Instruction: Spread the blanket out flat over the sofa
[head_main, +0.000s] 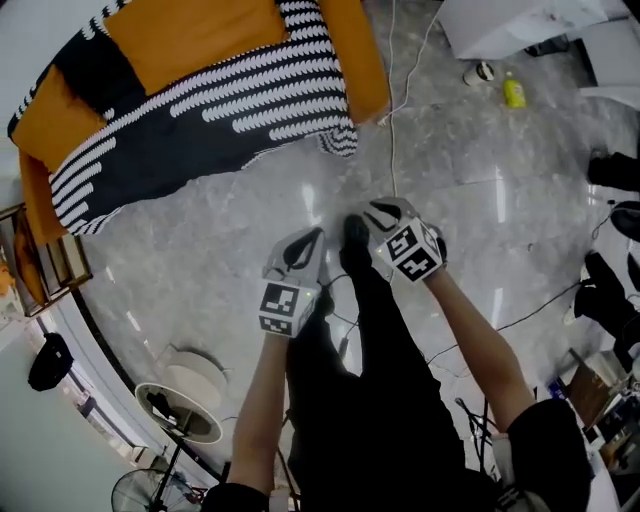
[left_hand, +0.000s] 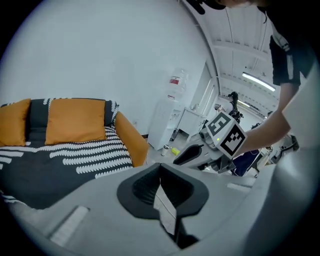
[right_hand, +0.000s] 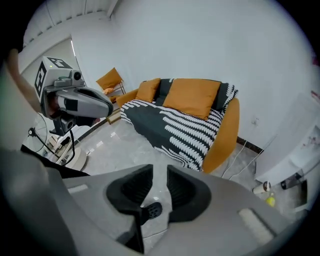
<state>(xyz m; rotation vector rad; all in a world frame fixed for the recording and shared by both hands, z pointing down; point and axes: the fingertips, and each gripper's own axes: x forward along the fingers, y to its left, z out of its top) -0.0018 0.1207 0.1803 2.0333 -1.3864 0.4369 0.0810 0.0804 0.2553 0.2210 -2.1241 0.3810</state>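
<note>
Black-and-white blanket (head_main: 200, 120) lies draped along the orange sofa (head_main: 365, 60), its long axis running with the seat and one corner trailing near the floor (head_main: 230, 240). Both grippers are well apart from it; it sits up and left of them. Left gripper (head_main: 312, 238) is nearer, jaws pinched together, empty. Right gripper (head_main: 378, 212) has jaws parted, nothing between. White cable (head_main: 392, 130) and yellow bottle (head_main: 514, 92) lie to the right; the path looks unobstructed.

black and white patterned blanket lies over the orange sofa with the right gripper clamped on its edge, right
No. The black and white patterned blanket does lie over the orange sofa, but the right gripper view shows the right gripper open and empty, well clear of it.
</note>
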